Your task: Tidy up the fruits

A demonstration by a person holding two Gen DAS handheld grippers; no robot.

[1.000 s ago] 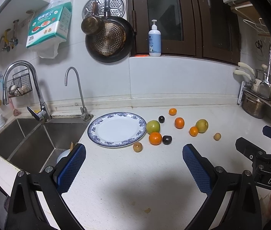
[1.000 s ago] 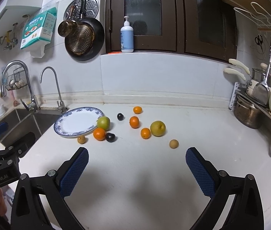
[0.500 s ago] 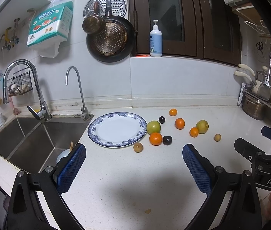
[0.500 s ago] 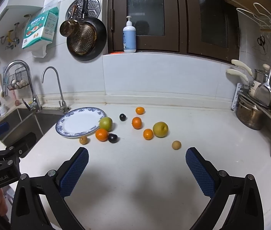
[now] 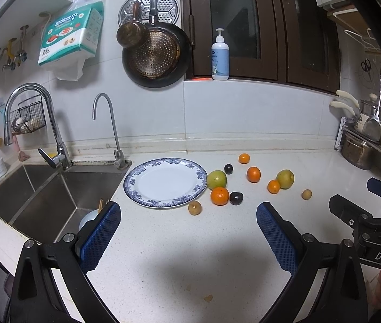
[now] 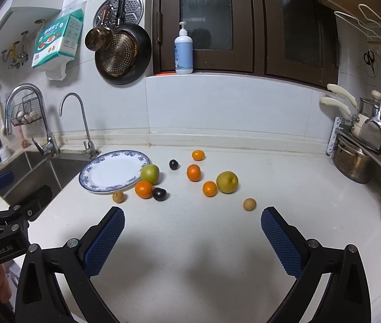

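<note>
Nearest, the left gripper (image 5: pixel 187 238) and the right gripper (image 6: pixel 191 238) hung over the counter (image 6: pixel 190 242) with fingers spread wide, grasping nothing. Farther off, the fruits (image 6: pixel 147 173) lay scattered beside the bare plate (image 6: pixel 115 171), by the sink (image 5: pixel 42 196).

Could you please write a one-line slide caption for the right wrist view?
Open right gripper hovers over the counter, facing ten scattered fruits beside an empty blue-rimmed plate.
</note>
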